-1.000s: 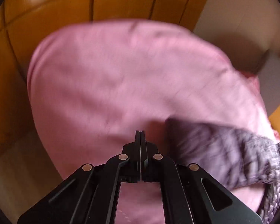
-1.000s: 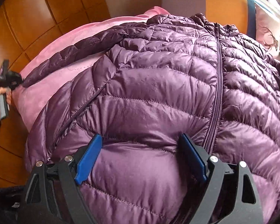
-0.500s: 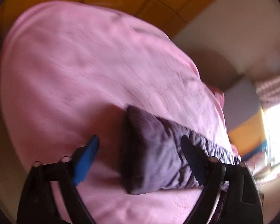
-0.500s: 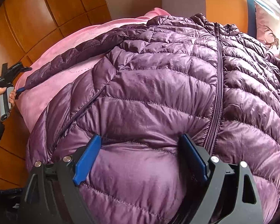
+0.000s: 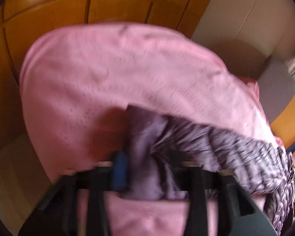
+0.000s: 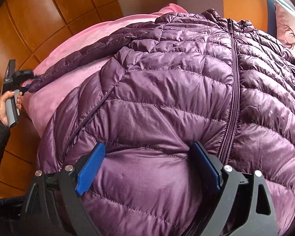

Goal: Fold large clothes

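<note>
A big purple puffer jacket [image 6: 177, 98] lies spread face-up across the pink bedspread [image 6: 68, 82], zip running from the near edge to the collar at the far side, and it fills nearly the whole right-wrist view. Orange-brown floor tiles [image 6: 39, 19] wrap the bed's left and far sides.

Right gripper [image 6: 147, 165] hangs over the near hem, jaws spread wide and easing wider. Its blue pads [image 6: 90, 167] sit against the puffy fabric left of the zip, with quilting bulging between them but nothing pinched, so I'd call it released, parked and waiting.

Now the piece that matters: the left sleeve [image 6: 84, 53]. It stretches away from the jacket's shoulder toward the left edge of the bed, long axis running right-to-left and slightly nearer as it goes, lying flat on the pink cover, apart from the body panel.

At its tip, the cuff [image 5: 145, 135]. In the blurred left-wrist view it sits right between the left gripper's [image 5: 147, 169] fingers, and those jaws are opening. I can't tell for sure whether the pads touch the cloth, but it reads as loosened, not clenched. A hand [image 6: 5, 106] holds that tool just off the bed's left edge.

So the left gripper is the near one for this sleeve. My read: the sleeve needs carrying rightward along its own length, across the chest toward the zip.
</note>
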